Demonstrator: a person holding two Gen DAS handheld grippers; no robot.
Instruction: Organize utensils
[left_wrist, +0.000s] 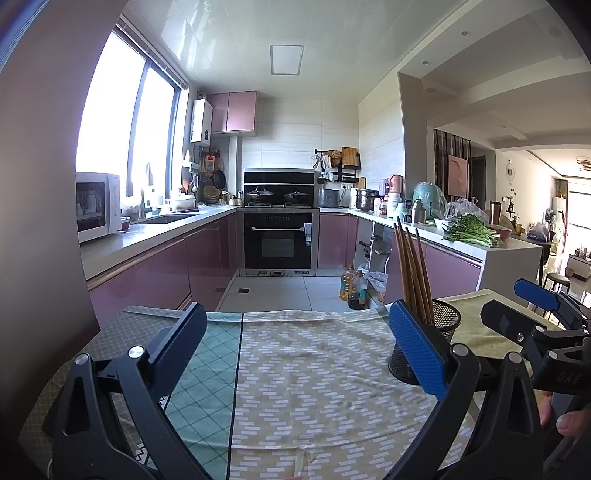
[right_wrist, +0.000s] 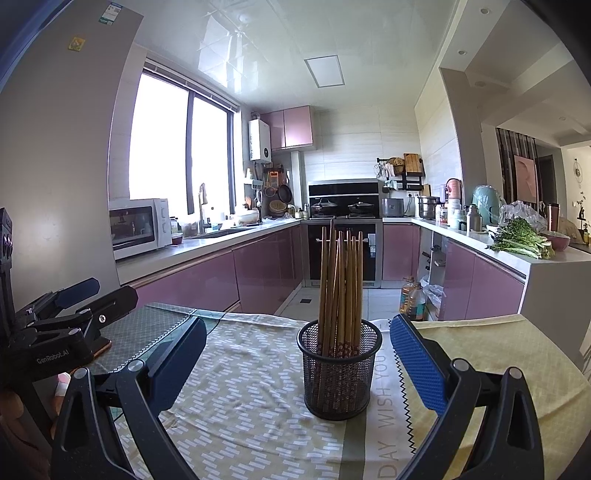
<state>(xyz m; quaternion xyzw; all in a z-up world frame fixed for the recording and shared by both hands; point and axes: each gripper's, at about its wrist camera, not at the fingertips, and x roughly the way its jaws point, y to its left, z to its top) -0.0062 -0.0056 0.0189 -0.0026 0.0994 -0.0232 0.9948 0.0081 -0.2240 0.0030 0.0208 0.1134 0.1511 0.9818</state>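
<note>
A black mesh cup (right_wrist: 339, 369) stands upright on the cloth-covered table, holding several brown chopsticks (right_wrist: 341, 280). My right gripper (right_wrist: 295, 354) is open, its fingers on either side of the cup and a little nearer than it, touching nothing. In the left wrist view the same cup (left_wrist: 443, 325) and chopsticks (left_wrist: 412, 269) sit behind the right finger of my left gripper (left_wrist: 299, 336), which is open over bare cloth with nothing between its fingers. The other gripper (left_wrist: 532, 306) shows at the right edge there.
The table carries a patterned cloth (right_wrist: 251, 398) with a yellow part (right_wrist: 480, 343) on the right and a teal checked part (left_wrist: 207, 373) on the left. Beyond the far edge lies the kitchen floor with oil bottles (left_wrist: 352, 288). The left gripper's body (right_wrist: 55, 325) is at far left.
</note>
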